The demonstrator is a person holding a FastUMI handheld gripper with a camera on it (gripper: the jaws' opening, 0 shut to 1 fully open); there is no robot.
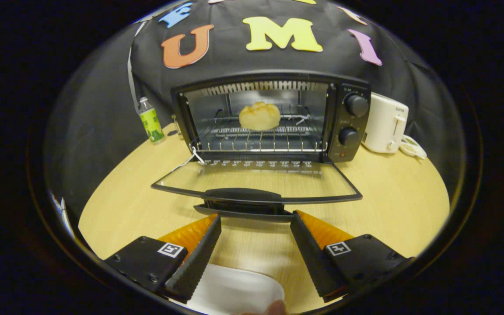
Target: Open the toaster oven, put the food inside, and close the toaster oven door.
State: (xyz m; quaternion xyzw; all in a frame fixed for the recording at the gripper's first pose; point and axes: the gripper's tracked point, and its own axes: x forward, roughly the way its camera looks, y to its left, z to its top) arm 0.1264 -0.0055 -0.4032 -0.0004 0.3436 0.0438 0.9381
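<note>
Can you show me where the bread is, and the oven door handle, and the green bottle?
Bread (259,116): gripper view, middle of its golden top, on the oven rack.
Door handle (242,195): gripper view, middle of the black bar, just ahead of the open jaws.
Bottle (151,122): gripper view, on its green label.

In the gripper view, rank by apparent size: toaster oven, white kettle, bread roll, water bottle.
1. toaster oven
2. white kettle
3. bread roll and water bottle look alike; unranked.
Tongs open, just short of the door handle.

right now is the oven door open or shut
Open: the door lies flat before the oven, bread on the rack, hand-held gripper open just short of its handle.
</note>
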